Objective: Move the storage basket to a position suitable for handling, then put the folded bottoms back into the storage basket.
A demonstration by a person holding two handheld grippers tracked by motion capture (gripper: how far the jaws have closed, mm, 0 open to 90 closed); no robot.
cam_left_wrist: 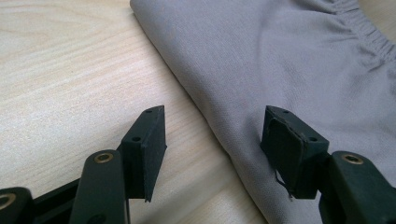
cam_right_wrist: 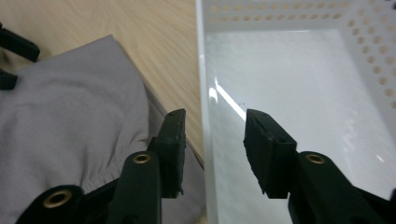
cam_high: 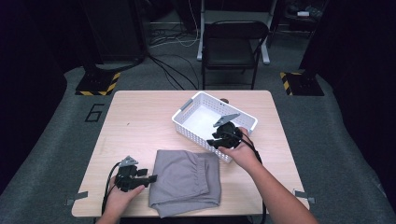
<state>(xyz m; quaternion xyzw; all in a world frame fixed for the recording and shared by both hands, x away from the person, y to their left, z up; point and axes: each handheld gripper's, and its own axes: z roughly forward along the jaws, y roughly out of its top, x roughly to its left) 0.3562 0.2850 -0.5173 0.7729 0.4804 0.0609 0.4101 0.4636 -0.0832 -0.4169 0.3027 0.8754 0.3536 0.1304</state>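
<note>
Grey folded cloth (cam_high: pixel 186 181) on table (cam_high: pixel 140 121); left gripper (cam_high: pixel 148 178) released beside it; right gripper (cam_right_wrist: pixel 212 140) released, astride basket (cam_high: pixel 243 119) wall.

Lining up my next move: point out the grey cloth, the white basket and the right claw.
grey cloth (cam_high: pixel 187 179): high view, middle of the folded fabric.
white basket (cam_high: pixel 184 126): high view, its near-left wall.
right claw (cam_right_wrist: pixel 212 151): right gripper view, gap between its tips.
</note>
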